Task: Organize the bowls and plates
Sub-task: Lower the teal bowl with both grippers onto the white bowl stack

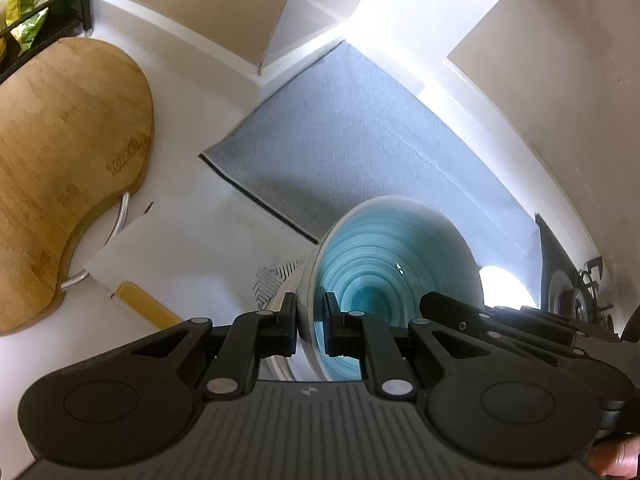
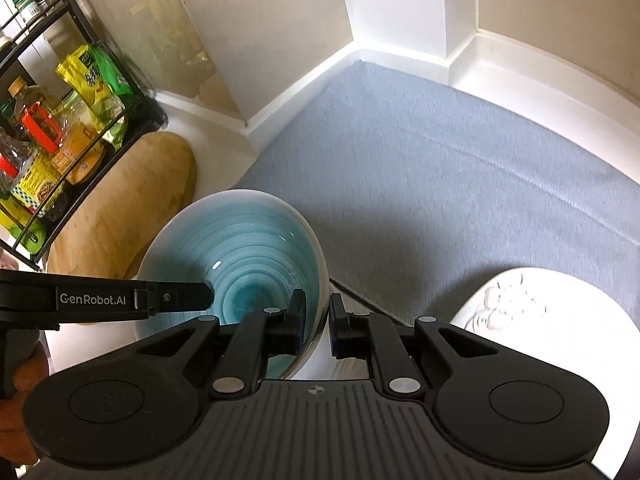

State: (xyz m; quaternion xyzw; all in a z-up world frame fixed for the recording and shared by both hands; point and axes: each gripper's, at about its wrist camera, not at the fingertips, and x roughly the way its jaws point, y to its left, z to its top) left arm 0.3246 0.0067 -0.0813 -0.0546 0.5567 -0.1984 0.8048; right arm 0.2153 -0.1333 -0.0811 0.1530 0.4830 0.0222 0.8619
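Glazed teal bowl (image 2: 240,256), concentric-ringed, pinched at opposite rims above ribbed grey mat (image 2: 460,184).

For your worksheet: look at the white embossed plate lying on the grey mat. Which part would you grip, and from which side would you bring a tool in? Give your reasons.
Probably the rim. The white plate lies flat on the grey mat, so only its thin edge fits between two fingers. Come in low from its near side, where the mat is bare, one finger under the rim and one on top. Both tools are now shut on the blue bowl.

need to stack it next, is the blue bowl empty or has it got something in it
Empty. The blue bowl, gripped at its rim by the left gripper and right gripper, shows only bare glazed rings down to its centre in both views.
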